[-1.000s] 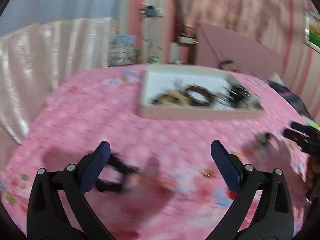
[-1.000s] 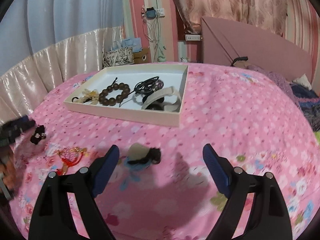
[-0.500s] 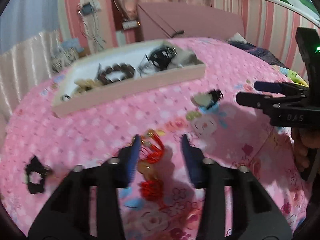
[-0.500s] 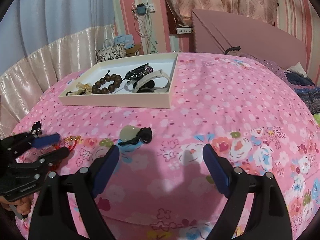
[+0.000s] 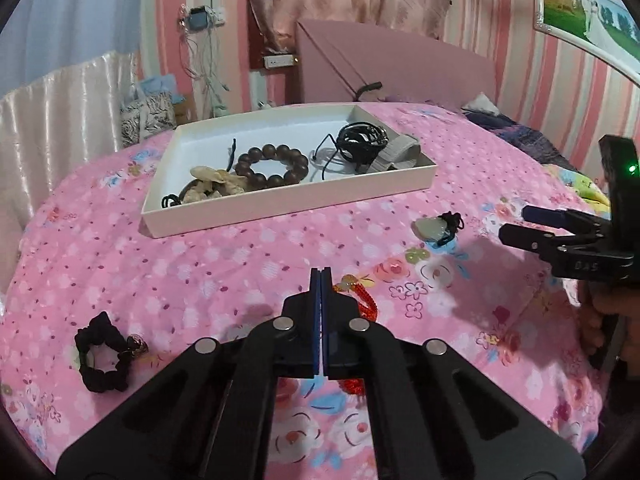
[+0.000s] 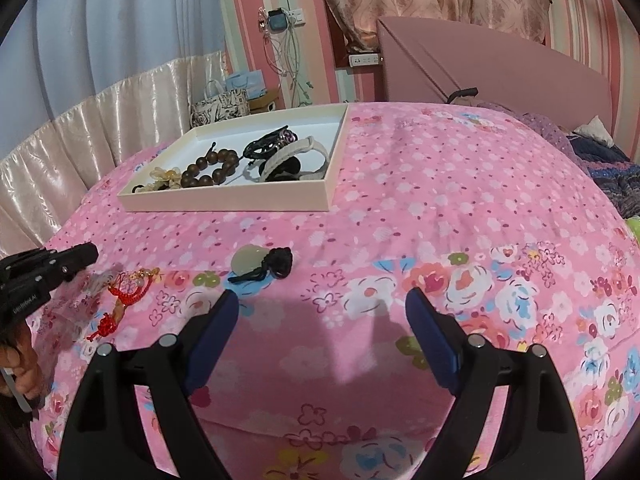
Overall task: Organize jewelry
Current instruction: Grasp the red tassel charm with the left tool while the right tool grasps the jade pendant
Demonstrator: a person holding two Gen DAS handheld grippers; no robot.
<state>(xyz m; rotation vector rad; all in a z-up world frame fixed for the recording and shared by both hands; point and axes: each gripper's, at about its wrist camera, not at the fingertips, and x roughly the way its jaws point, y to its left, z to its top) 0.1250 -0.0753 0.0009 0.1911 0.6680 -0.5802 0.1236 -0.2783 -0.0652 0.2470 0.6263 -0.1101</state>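
A white tray [image 5: 288, 200] on the pink bedspread holds a brown bead bracelet [image 5: 272, 165], black cords and other pieces. My left gripper [image 5: 321, 276] is shut with nothing between its pads, just left of a red knotted charm [image 5: 362, 300] that lies flat on the cover, also in the right wrist view [image 6: 122, 298]. A pale jade pendant on a black cord [image 5: 438, 227] lies right of it. A black scrunchie [image 5: 102, 354] lies at the left. My right gripper [image 6: 322, 320] is open and empty, just short of the pendant [image 6: 260, 262].
The tray [image 6: 224, 202] sits toward the far side of the bed. A pink headboard [image 6: 500, 80] and a blanket [image 6: 600, 168] lie at the right. A satin curtain [image 5: 60, 108] runs along the left edge. Bags [image 5: 148, 112] stand behind the tray.
My left gripper swung right from the scrunchie to the red charm and closed fully; the charm stays on the cover beside it. My right gripper stayed open and moved little.
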